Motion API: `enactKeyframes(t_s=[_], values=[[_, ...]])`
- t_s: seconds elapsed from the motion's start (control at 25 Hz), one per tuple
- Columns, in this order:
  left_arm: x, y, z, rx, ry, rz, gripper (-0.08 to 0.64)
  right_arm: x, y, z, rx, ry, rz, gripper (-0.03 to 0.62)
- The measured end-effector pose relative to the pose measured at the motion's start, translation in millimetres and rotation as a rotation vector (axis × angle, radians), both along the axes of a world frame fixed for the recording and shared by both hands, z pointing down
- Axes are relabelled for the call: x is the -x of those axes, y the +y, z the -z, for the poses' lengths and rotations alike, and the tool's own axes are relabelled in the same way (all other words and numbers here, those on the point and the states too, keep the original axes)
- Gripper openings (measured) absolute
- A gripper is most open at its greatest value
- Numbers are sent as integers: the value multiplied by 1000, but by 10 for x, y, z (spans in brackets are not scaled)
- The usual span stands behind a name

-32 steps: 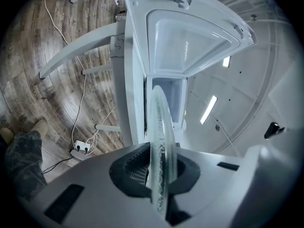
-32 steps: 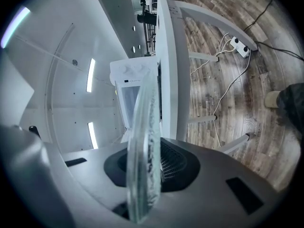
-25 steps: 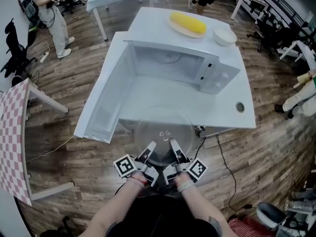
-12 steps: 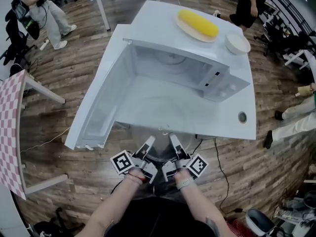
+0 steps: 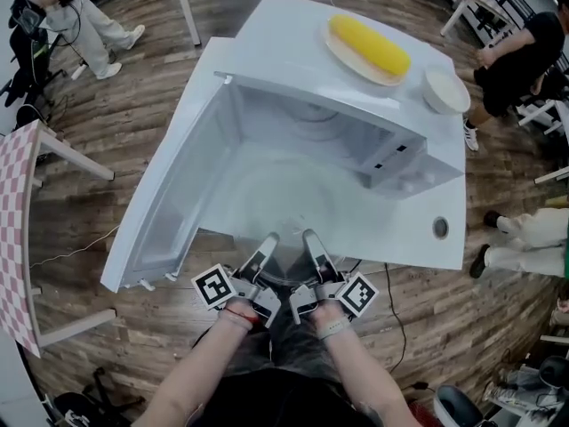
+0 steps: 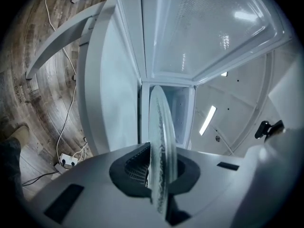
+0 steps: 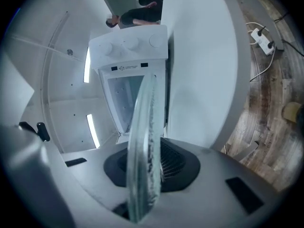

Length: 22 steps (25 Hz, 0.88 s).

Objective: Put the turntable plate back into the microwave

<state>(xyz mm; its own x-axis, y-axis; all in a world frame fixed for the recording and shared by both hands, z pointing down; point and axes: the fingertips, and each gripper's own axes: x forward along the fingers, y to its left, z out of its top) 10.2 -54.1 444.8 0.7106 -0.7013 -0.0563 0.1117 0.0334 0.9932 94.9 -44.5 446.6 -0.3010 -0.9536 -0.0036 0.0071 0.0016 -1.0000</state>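
Note:
The clear glass turntable plate (image 5: 286,201) is held level by its near rim over the white table, in front of the open microwave (image 5: 313,124). My left gripper (image 5: 266,240) is shut on the rim's left part and my right gripper (image 5: 310,236) on its right part. In the left gripper view the plate (image 6: 159,137) stands edge-on between the pads of the left gripper (image 6: 159,175), with the microwave cavity (image 6: 183,109) ahead. In the right gripper view the plate (image 7: 145,141) sits clamped in the right gripper (image 7: 147,167), facing the microwave (image 7: 128,91).
The microwave door (image 5: 173,185) hangs open to the left. On the table (image 5: 418,225) behind the microwave lie a yellow corn cob on a plate (image 5: 369,47) and a white bowl (image 5: 444,90). A checkered table (image 5: 13,212) stands at left. People stand around the room's edges.
Both grippers have carried the plate forward, from beyond the table's near edge to over the table in front of the microwave opening. The microwave looms closer.

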Motion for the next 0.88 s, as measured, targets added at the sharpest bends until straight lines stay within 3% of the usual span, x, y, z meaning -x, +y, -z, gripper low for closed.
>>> enactKeyframes(t_s=[0.88], values=[[-239, -541, -39, -15, 8, 26, 29, -249, -559, -41, -8, 15, 24, 71]])
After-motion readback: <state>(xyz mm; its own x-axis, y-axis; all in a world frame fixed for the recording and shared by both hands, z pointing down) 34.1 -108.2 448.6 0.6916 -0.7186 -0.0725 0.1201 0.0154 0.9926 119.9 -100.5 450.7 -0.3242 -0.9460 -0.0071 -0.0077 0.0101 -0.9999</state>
